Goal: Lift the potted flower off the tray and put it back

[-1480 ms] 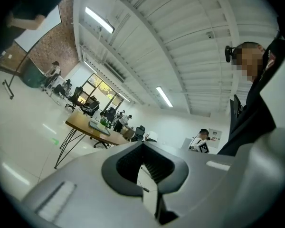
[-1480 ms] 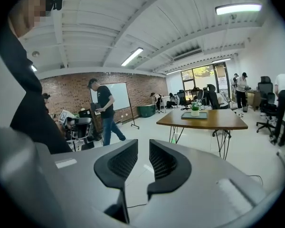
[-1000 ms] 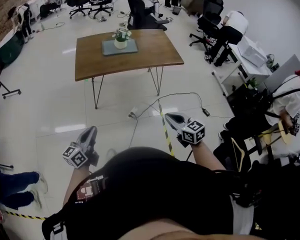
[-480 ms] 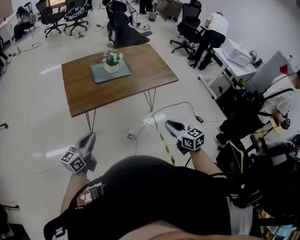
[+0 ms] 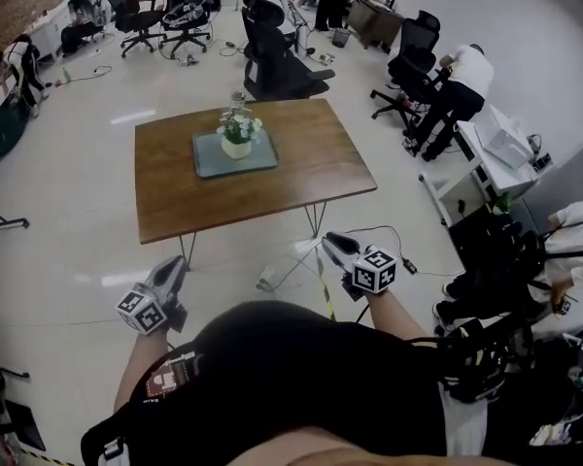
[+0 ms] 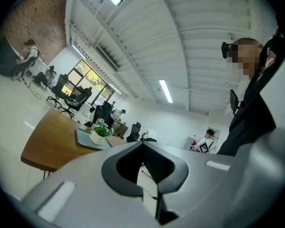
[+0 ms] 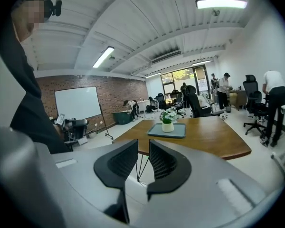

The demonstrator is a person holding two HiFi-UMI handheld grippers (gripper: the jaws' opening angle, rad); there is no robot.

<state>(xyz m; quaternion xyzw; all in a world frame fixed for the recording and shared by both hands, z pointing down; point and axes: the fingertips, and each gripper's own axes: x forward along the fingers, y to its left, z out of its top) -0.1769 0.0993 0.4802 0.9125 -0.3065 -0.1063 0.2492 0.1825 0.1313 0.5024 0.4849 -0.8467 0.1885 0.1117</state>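
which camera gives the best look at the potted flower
The head view: the potted flower stands whole on its tray, seen from above with nothing in front of it. The right gripper view shows it small and side-on; the left gripper view shows it smaller still, left of centre.

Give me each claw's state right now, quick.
Left claw: closed, empty.
Right claw: slightly open, has just been opening, nothing between its jaws.
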